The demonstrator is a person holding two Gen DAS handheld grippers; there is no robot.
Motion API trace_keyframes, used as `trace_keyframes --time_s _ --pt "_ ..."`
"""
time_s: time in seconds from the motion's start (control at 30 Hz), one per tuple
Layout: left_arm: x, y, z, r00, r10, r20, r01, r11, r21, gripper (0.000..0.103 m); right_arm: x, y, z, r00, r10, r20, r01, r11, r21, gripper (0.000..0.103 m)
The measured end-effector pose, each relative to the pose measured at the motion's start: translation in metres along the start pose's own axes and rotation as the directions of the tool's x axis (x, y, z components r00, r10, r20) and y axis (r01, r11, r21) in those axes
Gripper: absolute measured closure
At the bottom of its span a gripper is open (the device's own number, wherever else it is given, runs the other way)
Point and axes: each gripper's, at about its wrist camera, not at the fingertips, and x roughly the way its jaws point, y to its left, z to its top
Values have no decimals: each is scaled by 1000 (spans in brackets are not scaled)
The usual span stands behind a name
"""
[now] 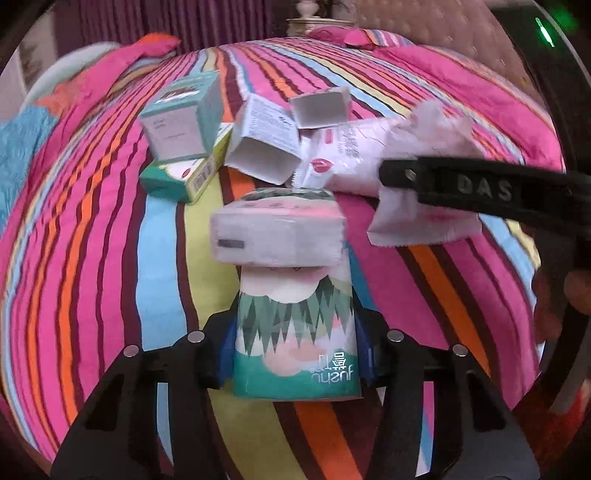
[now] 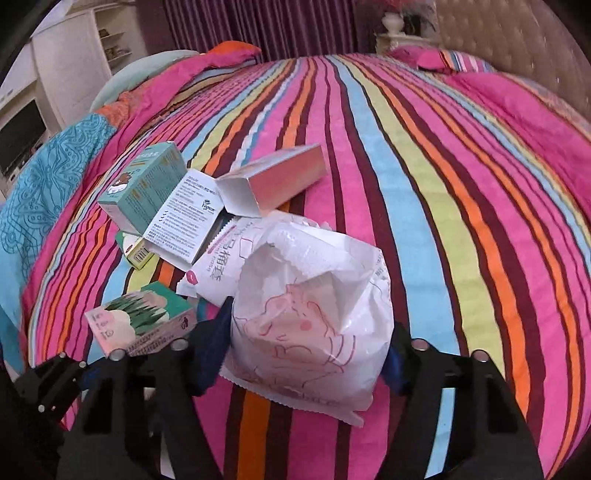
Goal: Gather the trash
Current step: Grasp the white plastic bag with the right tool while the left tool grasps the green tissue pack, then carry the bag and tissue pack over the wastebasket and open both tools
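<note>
My left gripper is shut on a green-and-white tissue pack and holds it above the striped bed; the pack also shows in the right wrist view. My right gripper is shut on a white plastic bag with pink drawings; in the left wrist view that bag hangs from the right gripper's black finger. Behind lie a teal box, a green box, an open white box, a pinkish open box and a white wrapper with lips print.
The striped bedspread covers the bed. Pink pillows lie at the head by a padded headboard. A blue patterned cloth lies at the left. A white cabinet and purple curtains stand behind.
</note>
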Motion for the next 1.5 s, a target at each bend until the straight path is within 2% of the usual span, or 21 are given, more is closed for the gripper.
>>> trace_keyframes --time_s 0.1,0.2,0.37,0.73,0.9,1.13,1.27,1.5 --pt "-5 11 0 999 -44 -9 43 996 -80 54 -6 -5 -1 999 27 -17 -27 999 26 42" --pt "-14 23 -7 996 -89 -10 86 984 -158 54 -22 -9 -7 1000 22 7 -22 999 42 42" --pt "-32 33 -26 994 -112 12 112 967 -229 54 -49 -13 -16 999 12 46 -14 999 50 42" --pt "-71 29 -57 996 -83 27 87 975 -203 54 -90 -12 -63 996 70 53 -74 994 80 42" --pt "-93 25 -81 998 -62 29 66 980 -186 54 -116 -8 -88 996 75 57 -79 995 61 42" --pt "-112 13 -117 998 -58 5 58 986 -154 54 -132 -6 -112 996 71 45 -74 995 74 42" --pt "-116 5 -138 998 -66 -18 63 989 -134 54 -138 1 -132 997 72 27 -73 995 73 42" --pt "-112 -3 -169 993 -87 -76 77 990 -122 53 -130 11 -171 996 57 -65 -54 998 35 42"
